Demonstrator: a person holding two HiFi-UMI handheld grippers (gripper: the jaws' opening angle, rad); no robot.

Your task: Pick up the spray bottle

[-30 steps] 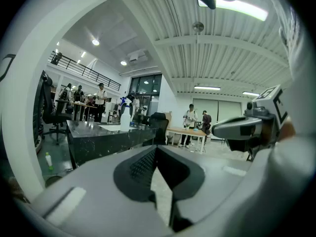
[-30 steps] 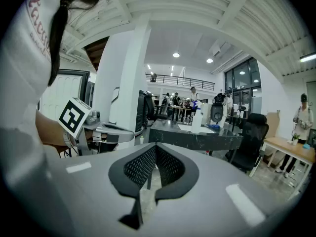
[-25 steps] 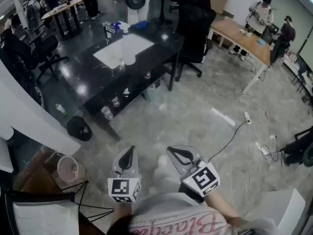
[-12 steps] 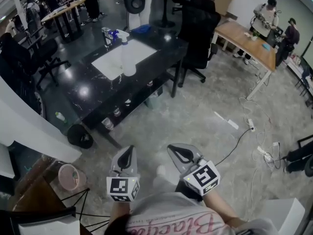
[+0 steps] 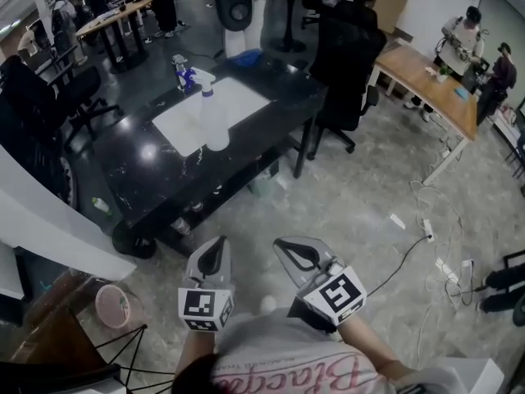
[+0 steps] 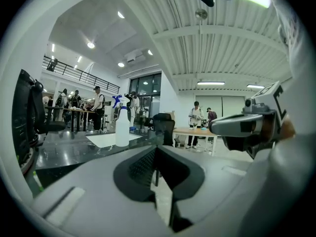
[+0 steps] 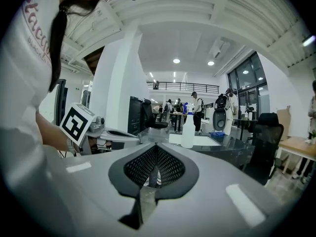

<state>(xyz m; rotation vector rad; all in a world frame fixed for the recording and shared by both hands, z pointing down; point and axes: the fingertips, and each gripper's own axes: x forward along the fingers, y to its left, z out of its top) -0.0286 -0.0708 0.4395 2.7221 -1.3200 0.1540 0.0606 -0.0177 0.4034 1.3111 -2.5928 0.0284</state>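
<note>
The spray bottle (image 5: 212, 118) is translucent white with a blue trigger head. It stands upright on a white mat (image 5: 238, 105) on the black table (image 5: 164, 179), far ahead of both grippers. My left gripper (image 5: 213, 252) and right gripper (image 5: 288, 248) hover side by side over the floor, short of the table; both are shut and hold nothing. The left gripper view shows the bottle (image 6: 122, 126) at left beyond its shut jaws, with the right gripper (image 6: 236, 126) alongside. In the right gripper view the bottle (image 7: 187, 130) stands just right of centre.
A black office chair (image 5: 347, 52) stands at the table's far right corner. A wooden desk (image 5: 431, 80) and people are at the right and back. Cables and a power strip (image 5: 428, 230) lie on the floor. A pink bucket (image 5: 112, 304) sits at lower left.
Both grippers have moved forward together toward the black table. The table and bottle now appear nearer and lower in the head view. Both stay shut.
</note>
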